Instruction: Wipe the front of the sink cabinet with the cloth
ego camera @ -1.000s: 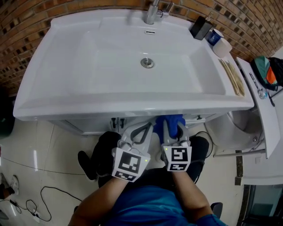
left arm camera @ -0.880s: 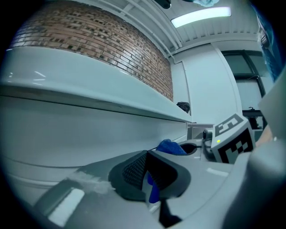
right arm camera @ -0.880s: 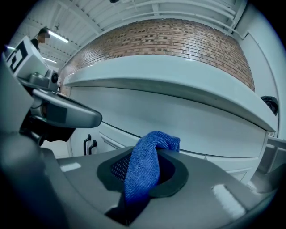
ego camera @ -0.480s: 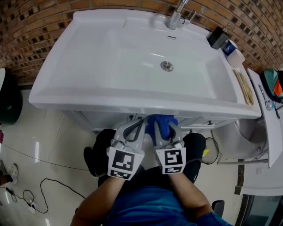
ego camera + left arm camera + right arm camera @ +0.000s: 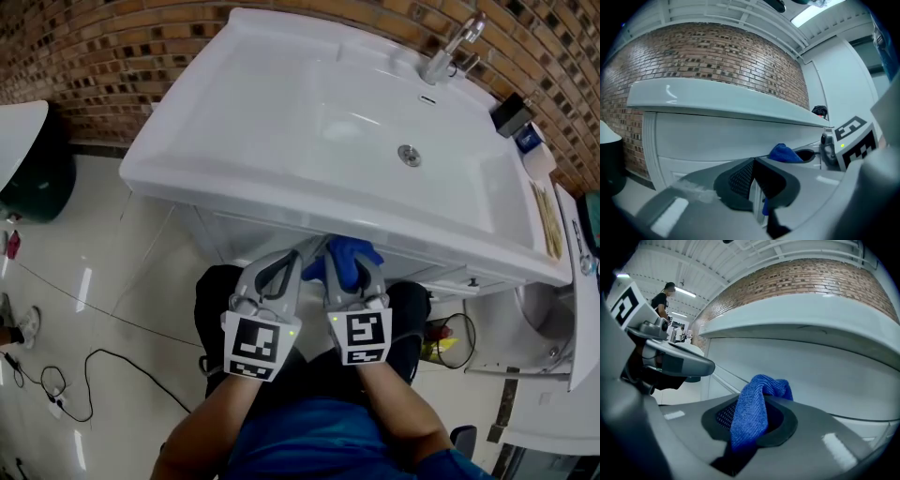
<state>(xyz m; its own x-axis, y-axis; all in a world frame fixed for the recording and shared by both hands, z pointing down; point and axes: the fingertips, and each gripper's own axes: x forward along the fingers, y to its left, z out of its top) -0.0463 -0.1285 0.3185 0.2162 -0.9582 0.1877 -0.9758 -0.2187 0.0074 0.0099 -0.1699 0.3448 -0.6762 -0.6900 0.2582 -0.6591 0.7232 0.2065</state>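
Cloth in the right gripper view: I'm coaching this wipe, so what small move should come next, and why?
Probably ease the right gripper forward until the blue cloth presses on the cabinet front, then begin a stroke. The gripper is shut on the cloth, which faces that front under the sink rim, but contact is not evident.

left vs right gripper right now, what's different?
The left gripper has its jaws shut on nothing; the right gripper is shut on the blue cloth. In the head view the left gripper angles in toward the cloth, while the right gripper points straighter ahead. Shared: they sit side by side, both aimed at the cabinet front below the sink rim.
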